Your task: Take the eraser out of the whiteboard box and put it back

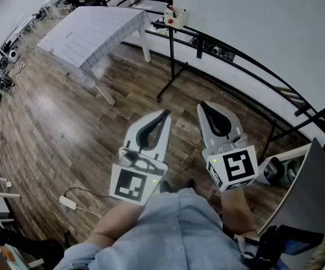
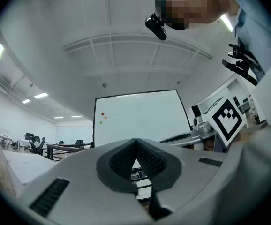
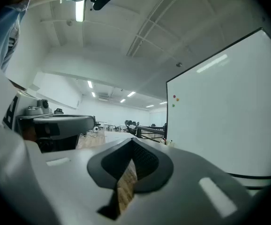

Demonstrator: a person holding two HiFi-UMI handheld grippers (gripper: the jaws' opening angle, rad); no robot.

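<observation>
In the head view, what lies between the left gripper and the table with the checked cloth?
Only bare wooden floor, as the head view shows. The left gripper, jaws shut and empty, hangs above that floor, apart from the table.

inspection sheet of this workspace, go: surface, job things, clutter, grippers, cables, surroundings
surface: wood plank floor; no worktop under the grippers
job's things: whiteboard ahead; small cream box on the black frame; eraser not made out
clutter: table with checked cloth
grippers: left gripper and right gripper both shut, nothing between the jaws, held side by side above the floor
cables: white power strip with its cord on the floor
surroundings: large room, ceiling lights, equipment along the far wall
</observation>
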